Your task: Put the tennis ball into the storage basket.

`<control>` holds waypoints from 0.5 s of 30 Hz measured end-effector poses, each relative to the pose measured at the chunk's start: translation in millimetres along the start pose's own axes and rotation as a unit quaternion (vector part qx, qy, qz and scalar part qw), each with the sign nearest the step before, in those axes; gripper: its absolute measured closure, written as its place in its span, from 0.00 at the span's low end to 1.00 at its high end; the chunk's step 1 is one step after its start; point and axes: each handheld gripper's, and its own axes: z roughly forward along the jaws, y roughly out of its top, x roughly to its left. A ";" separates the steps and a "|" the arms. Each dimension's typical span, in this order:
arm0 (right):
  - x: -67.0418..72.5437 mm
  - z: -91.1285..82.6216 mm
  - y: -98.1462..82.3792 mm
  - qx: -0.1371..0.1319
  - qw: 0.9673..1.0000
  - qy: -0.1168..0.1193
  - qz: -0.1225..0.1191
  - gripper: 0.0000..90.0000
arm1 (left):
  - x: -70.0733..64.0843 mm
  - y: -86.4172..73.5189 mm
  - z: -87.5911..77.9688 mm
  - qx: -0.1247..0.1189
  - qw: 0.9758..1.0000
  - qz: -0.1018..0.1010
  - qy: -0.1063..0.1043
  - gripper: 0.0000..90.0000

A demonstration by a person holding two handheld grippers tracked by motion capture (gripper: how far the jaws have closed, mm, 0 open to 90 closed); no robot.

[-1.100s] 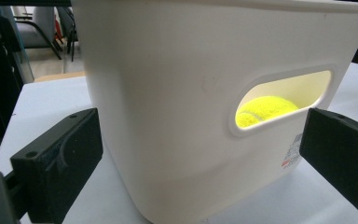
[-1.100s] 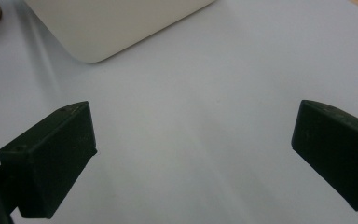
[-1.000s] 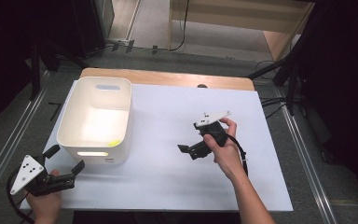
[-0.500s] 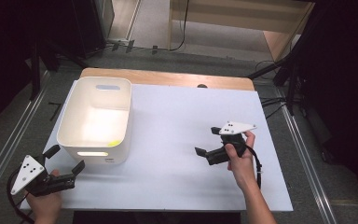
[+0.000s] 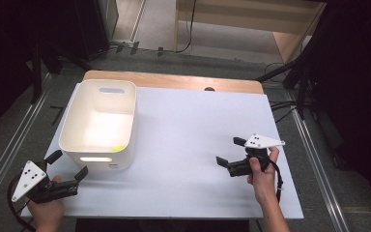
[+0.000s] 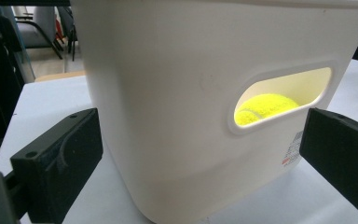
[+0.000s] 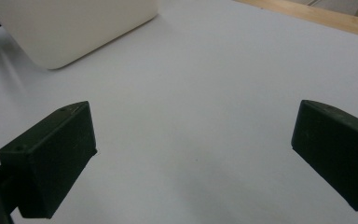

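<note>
A white plastic bin (image 5: 99,123) stands on the left of the white tabletop (image 5: 188,130). A yellow tennis ball (image 6: 265,107) lies inside it, visible through the handle slot in the bin's near wall (image 6: 168,93). My left gripper (image 5: 67,164) is open at the table's near left corner, just short of that wall, with nothing between its jaws. In the left gripper view, the left gripper (image 6: 205,140) frames the bin. My right gripper (image 5: 229,151) is open and holds nothing, low over the table's near right part. In its own view, the right gripper (image 7: 191,149) looks across bare tabletop toward the bin's corner (image 7: 70,28).
A strip of wooden table edge (image 5: 174,81) runs along the far side. Metal floor rails (image 5: 9,145) flank the table on the left, and cables (image 5: 282,108) lie on the floor at the right.
My right gripper has moved to the right and nearer to the person, away from the table's middle. The left gripper and the bin have stayed put.
</note>
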 end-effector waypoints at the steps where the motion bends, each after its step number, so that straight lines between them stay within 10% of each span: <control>1: -1.1 -1.1 -1.6 -0.001 1.000 -0.001 -0.001 0.00 | -0.1 0.0 0.0 0.000 1.000 0.000 0.000 0.00; 15: -12.5 -20.6 -30.8 -0.020 0.999 -0.022 0.026 0.00 | -0.5 -0.1 0.2 0.000 1.000 0.001 0.002 0.00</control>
